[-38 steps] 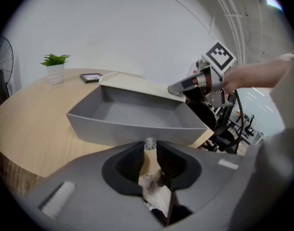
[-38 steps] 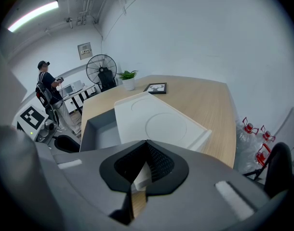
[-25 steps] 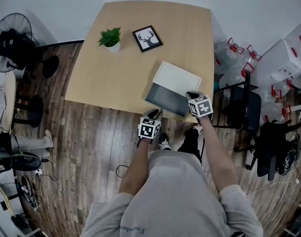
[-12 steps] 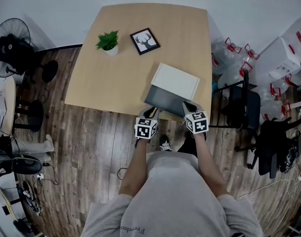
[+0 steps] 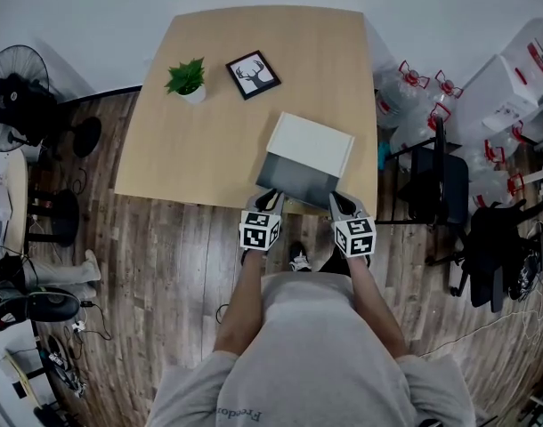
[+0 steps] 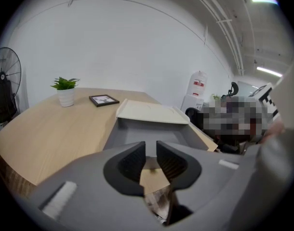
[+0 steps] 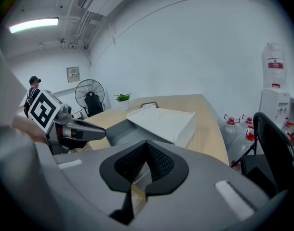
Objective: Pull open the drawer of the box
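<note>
A white box (image 5: 309, 140) lies on the wooden table (image 5: 191, 163), near its front edge. Its grey drawer (image 5: 294, 178) stands pulled out toward me. My left gripper (image 5: 270, 203) hovers just off the drawer's front left corner, jaws a narrow gap apart with nothing between them. My right gripper (image 5: 340, 205) is at the front right corner, shut on nothing. The left gripper view looks into the drawer (image 6: 147, 136) with the box (image 6: 149, 112) behind it. In the right gripper view the box (image 7: 164, 121), the drawer (image 7: 119, 129) and the left gripper (image 7: 84, 131) all show.
A small potted plant (image 5: 186, 78) and a framed deer picture (image 5: 253, 72) stand at the table's far left. A dark chair (image 5: 436, 185) and water bottles (image 5: 414, 92) are to the right, and a fan (image 5: 22, 100) stands to the left on the wooden floor.
Both grippers have drawn back toward me past the table's front edge. The right one has come away from the drawer's front right corner.
</note>
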Demonstrator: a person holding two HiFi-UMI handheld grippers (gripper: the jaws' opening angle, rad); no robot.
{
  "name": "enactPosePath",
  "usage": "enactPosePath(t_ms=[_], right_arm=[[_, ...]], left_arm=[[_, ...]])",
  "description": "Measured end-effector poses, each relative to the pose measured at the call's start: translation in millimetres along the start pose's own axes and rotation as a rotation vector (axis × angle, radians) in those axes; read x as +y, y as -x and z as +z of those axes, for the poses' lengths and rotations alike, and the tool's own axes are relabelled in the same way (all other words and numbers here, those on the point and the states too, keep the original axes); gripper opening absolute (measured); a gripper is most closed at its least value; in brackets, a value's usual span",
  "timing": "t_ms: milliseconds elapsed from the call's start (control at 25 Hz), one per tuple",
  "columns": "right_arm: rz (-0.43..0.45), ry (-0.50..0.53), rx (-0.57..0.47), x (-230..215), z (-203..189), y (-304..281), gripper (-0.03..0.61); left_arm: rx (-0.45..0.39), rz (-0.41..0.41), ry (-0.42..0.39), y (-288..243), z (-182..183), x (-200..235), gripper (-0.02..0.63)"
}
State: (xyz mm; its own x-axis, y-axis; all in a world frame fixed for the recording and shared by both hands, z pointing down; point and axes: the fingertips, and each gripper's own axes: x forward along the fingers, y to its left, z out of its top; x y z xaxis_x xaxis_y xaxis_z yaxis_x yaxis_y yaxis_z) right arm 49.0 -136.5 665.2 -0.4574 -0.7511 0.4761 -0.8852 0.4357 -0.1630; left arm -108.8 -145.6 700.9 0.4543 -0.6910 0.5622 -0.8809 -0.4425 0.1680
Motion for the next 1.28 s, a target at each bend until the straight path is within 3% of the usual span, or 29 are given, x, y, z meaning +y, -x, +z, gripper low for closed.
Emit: enactPosePath(t_ms=[400, 680, 1280], right_arm=[[0.026, 0.035, 0.008, 8, -7, 2, -0.002], [0.025, 0.043, 0.01, 7, -5, 1, -0.002], [-0.002, 0.023, 0.008, 0, -8, 1, -0.002]], left_arm=[[-0.006, -0.035, 0.007, -7, 3, -12, 0.11], [-0.014, -0.038, 0.008, -8, 6, -10, 0.054], [-0.012, -0.061, 0.005, -11, 6, -11, 0.054]])
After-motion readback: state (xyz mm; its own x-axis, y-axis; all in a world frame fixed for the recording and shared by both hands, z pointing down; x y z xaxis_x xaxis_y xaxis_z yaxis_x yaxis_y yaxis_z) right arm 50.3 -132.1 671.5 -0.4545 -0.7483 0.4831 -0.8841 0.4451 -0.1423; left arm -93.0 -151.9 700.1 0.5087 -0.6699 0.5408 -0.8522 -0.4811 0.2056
